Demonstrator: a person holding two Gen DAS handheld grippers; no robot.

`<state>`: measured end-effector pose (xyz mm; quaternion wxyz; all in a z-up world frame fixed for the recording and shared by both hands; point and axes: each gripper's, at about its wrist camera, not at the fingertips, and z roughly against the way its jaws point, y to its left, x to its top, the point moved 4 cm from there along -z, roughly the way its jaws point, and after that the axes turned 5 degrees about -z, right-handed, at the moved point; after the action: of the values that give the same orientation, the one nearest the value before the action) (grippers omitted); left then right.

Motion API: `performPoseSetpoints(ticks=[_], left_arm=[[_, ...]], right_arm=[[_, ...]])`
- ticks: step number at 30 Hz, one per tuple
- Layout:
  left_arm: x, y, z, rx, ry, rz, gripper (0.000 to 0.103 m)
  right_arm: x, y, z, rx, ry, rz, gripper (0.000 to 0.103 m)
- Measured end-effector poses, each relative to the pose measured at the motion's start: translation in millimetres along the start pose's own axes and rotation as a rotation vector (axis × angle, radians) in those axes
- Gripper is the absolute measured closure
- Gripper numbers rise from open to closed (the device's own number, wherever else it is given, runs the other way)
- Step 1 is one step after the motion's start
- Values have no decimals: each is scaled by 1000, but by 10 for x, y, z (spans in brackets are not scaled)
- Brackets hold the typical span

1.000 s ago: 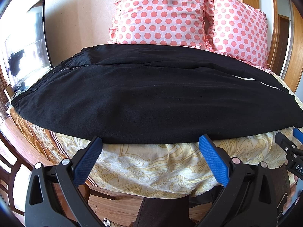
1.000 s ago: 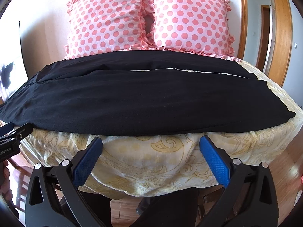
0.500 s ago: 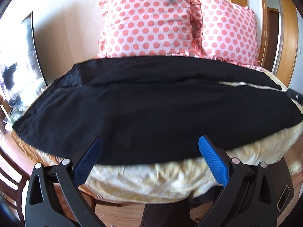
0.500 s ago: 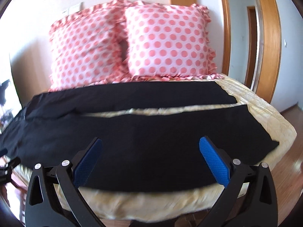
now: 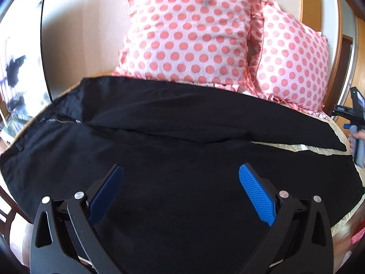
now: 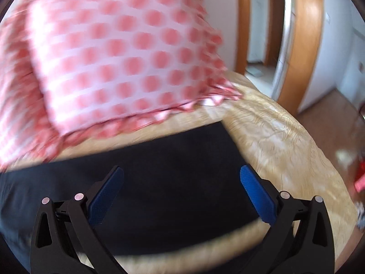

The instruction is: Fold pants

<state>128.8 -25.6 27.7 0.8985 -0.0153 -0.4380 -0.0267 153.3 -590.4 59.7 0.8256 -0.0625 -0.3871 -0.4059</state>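
Note:
Black pants point(image 5: 173, 141) lie spread flat across the bed, waistband at the left, both legs running to the right. My left gripper point(image 5: 181, 178) is open and empty, hovering over the near leg around the thigh. My right gripper point(image 6: 182, 178) is open and empty over the far leg point(image 6: 164, 159) close to its cuff end; this view is motion-blurred. The right gripper also shows at the right edge of the left wrist view point(image 5: 355, 123).
Two pink polka-dot pillows point(image 5: 191, 34) stand against the wall behind the pants. The yellow patterned bedspread point(image 6: 280, 137) shows to the right of the cuffs. A wooden door frame point(image 6: 301, 45) is at the right, a mirror point(image 5: 20, 68) at the left.
Both grippers have moved forward from the bed's near edge to over the pants. The right gripper has swung right and forward to the far leg's cuff end.

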Motion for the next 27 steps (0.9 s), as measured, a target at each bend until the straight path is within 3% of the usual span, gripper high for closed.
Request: performPoseSetpoints(ticks=[4,13,18,23,27], left_arm=[[-5,-2,-64,43,-10,-36,2],[-100,-11,-319,-5,107,-21,2],[-118,-20,-340,-12,114,7,2],[-112,-58,-305,-12,107,6,2],[-127,-89,-253,-10,101,-4,2]], right_arm=[[283,-198,-441,-75,29,-44,10],[353,-364,-899,-23,119,-91,45],[280,-309,-908,-4,82,8,55],[225,-278,-760,52,47,61,80],[212,-270,-499,108,-15,84,91]])
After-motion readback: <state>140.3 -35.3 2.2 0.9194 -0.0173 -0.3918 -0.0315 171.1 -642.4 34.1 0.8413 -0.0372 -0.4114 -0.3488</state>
